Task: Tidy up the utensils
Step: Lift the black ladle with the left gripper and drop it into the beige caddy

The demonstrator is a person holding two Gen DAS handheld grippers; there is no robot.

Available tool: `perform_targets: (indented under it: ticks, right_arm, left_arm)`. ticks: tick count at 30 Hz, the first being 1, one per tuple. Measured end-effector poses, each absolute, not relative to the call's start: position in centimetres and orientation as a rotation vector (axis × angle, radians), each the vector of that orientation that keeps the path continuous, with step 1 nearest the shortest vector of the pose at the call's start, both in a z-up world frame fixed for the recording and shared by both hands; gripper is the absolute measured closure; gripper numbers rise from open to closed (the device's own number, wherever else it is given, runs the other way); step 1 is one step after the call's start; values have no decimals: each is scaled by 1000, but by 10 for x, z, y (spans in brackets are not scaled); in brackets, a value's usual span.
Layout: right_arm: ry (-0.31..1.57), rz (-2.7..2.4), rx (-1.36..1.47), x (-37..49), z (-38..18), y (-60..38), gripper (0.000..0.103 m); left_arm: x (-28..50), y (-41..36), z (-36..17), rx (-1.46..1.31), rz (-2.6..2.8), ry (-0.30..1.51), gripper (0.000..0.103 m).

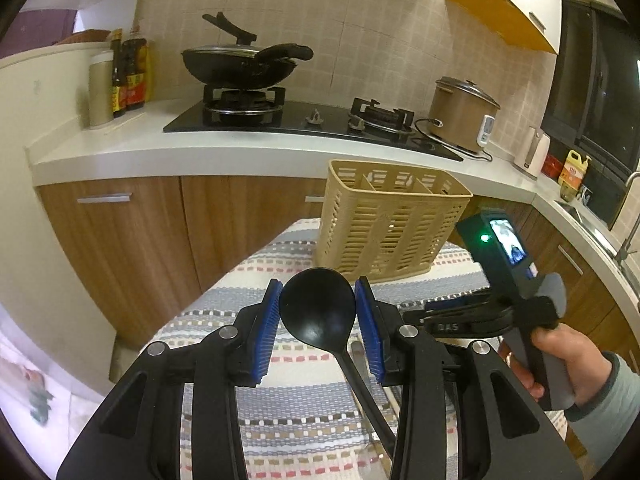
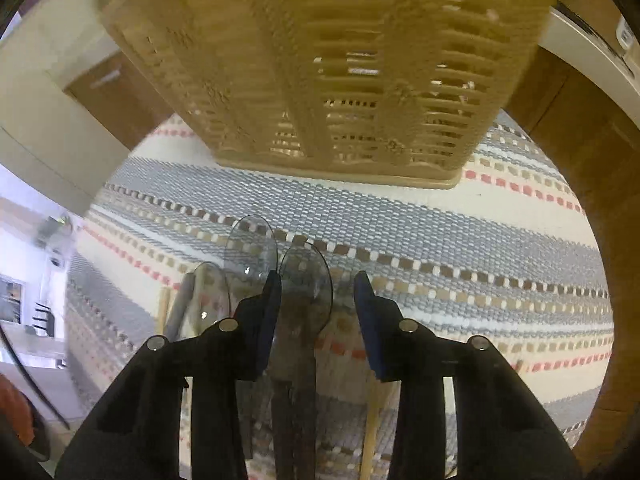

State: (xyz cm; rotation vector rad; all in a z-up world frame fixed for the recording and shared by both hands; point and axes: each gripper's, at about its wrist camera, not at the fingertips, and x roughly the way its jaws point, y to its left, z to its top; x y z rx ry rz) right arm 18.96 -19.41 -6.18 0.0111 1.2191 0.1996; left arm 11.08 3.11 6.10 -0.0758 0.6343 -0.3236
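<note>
A home kitchen: a gas hob [image 1: 288, 118] set in a white counter [image 1: 168, 148] carries a lidded wok [image 1: 240, 66], with sauce bottles [image 1: 130, 76] at one end and a rice cooker [image 1: 462, 114] at the other, beige wall tiles [image 1: 360, 12] behind, wooden cabinets [image 1: 128, 232] below and a sink [image 1: 592, 220] at the corner
</note>
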Motion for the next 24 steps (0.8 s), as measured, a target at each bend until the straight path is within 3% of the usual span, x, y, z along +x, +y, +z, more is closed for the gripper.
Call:
perform_targets:
  ticks: [2, 5, 8, 17, 24]
  right_arm:
    - [1216, 195, 1, 193, -64, -192, 69]
    - [1209, 183, -67, 194, -65, -183, 80]
    - [1180, 190, -98, 190, -60, -181, 100]
    - [1034, 230, -18, 158, -18, -208, 100]
    - [726, 239, 13, 128, 77, -221, 100]
  left_arm:
    - [113, 31, 59, -77, -326, 640, 68]
    - [117, 29, 56, -73, -328, 647, 68]
    - [121, 27, 55, -75, -331, 650, 68]
    - [128, 17, 69, -75, -344, 609, 68]
    - [135, 3, 130, -14, -313, 439, 68]
